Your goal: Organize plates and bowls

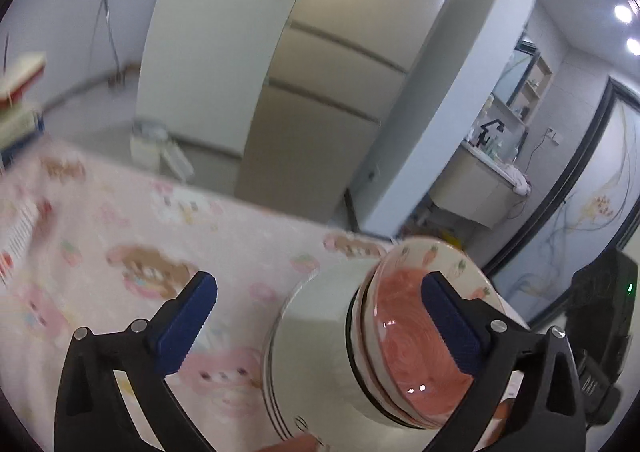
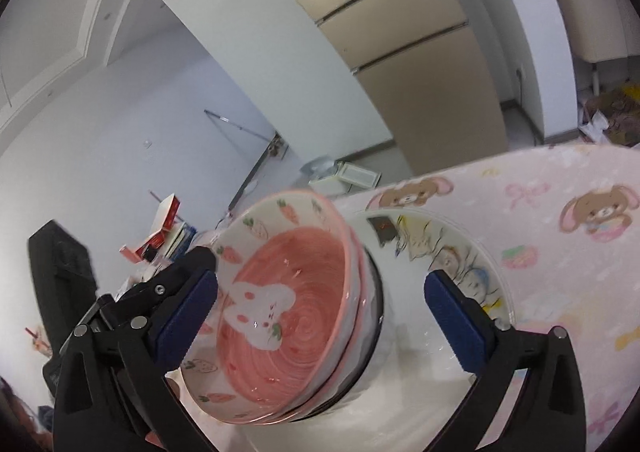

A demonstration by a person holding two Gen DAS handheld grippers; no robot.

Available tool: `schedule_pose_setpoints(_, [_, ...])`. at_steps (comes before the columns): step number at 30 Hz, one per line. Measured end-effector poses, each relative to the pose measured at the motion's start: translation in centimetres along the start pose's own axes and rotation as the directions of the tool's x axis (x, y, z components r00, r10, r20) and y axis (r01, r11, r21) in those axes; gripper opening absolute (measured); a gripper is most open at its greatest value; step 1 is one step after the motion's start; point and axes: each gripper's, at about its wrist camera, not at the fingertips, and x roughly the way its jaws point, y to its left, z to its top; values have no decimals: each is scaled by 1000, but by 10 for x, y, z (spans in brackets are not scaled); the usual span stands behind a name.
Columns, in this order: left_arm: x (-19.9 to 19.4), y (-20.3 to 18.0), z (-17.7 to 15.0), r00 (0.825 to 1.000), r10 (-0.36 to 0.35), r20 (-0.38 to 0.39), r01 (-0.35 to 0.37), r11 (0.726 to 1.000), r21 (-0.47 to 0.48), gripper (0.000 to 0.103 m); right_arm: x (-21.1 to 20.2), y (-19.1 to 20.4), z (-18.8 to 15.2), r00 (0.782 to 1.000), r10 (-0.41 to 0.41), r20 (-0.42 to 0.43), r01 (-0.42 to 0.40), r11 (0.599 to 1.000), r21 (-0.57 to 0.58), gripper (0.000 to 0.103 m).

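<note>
A pink bowl with a white rabbit inside (image 2: 280,312) tops a nest of bowls, one of them dark-rimmed, standing on a cartoon-printed plate (image 2: 444,252). My right gripper (image 2: 320,318) is open and straddles the nest; its left pad (image 2: 184,316) is close to the rim and its right pad (image 2: 456,320) hangs over the plate. In the left wrist view the same pink bowl (image 1: 416,336) sits on white plates (image 1: 316,316). My left gripper (image 1: 320,324) is open, its right pad (image 1: 452,324) over the bowl's mouth, its left pad (image 1: 184,324) over the cloth.
A pink cartoon tablecloth (image 1: 120,236) covers the table, whose far edge runs just behind the stack. A black device with a green light (image 1: 600,316) stands right of the stack. Red boxes and books (image 2: 160,232) lie at the table's end. A beige cabinet (image 1: 320,91) stands beyond.
</note>
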Motion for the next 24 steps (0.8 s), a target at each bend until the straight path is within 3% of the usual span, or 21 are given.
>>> schedule_pose_setpoints(6, [-14,-21,1,995,91,51,-97,986,132,103,-16,-4,9,998,-38,54,37,999,21,103])
schedule_pose_setpoints(12, [-36,-26,11,993,82,82,-92,987,134,103,-34,5,18,987,-103,119,108,994,-34,103])
schedule_pose_setpoints(15, [-56,-28,19,984,96,151,-118,983,144,103,-44,21,21,979,-124,161,142,984,-104,103])
schedule_pose_setpoints(19, [-80,-29,28,968,100,232,-140,976,165,103,-60,49,26,976,-69,204,102,982,-157,103])
schedule_pose_setpoints(24, [-114,-39,39,957,72,282,-129,974,188,103,-92,102,23,947,-92,308,188,936,-298,103])
